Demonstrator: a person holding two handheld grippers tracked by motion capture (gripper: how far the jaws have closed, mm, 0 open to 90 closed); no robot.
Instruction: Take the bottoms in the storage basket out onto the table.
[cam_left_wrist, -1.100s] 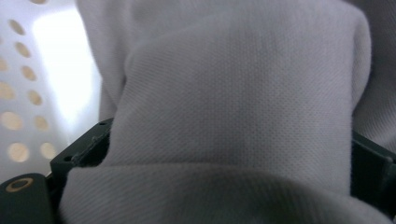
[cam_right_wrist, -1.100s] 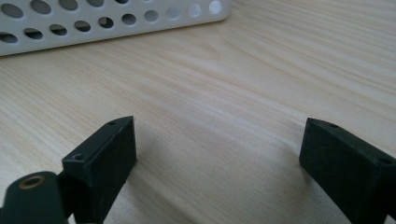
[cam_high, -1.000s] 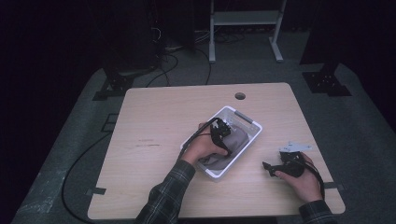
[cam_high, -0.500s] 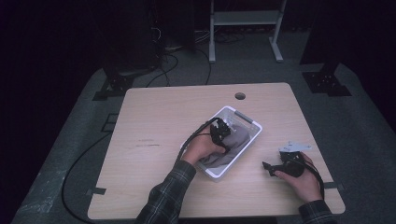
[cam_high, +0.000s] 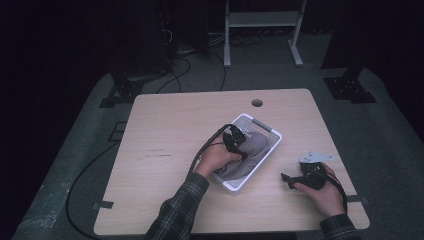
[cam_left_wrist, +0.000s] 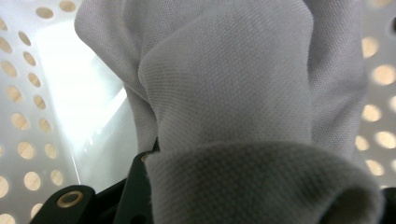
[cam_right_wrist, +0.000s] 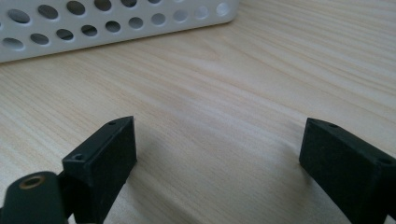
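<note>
A soft grey knit cloth (cam_high: 248, 156) lies bunched inside a white perforated plastic basket (cam_high: 274, 134) near the middle of the wooden tabletop (cam_high: 165, 130). It looks light, limp and easy to crease; a raised fold is the best place to pinch it. The left hand-held gripper (cam_high: 234, 140) reaches down into the basket from its left side, its jaws having just been closing, with a thick fold (cam_left_wrist: 243, 182) bunched between them. The right hand-held gripper (cam_right_wrist: 217, 154) rests on the tabletop to the right of the basket, jaws wide apart and empty.
</note>
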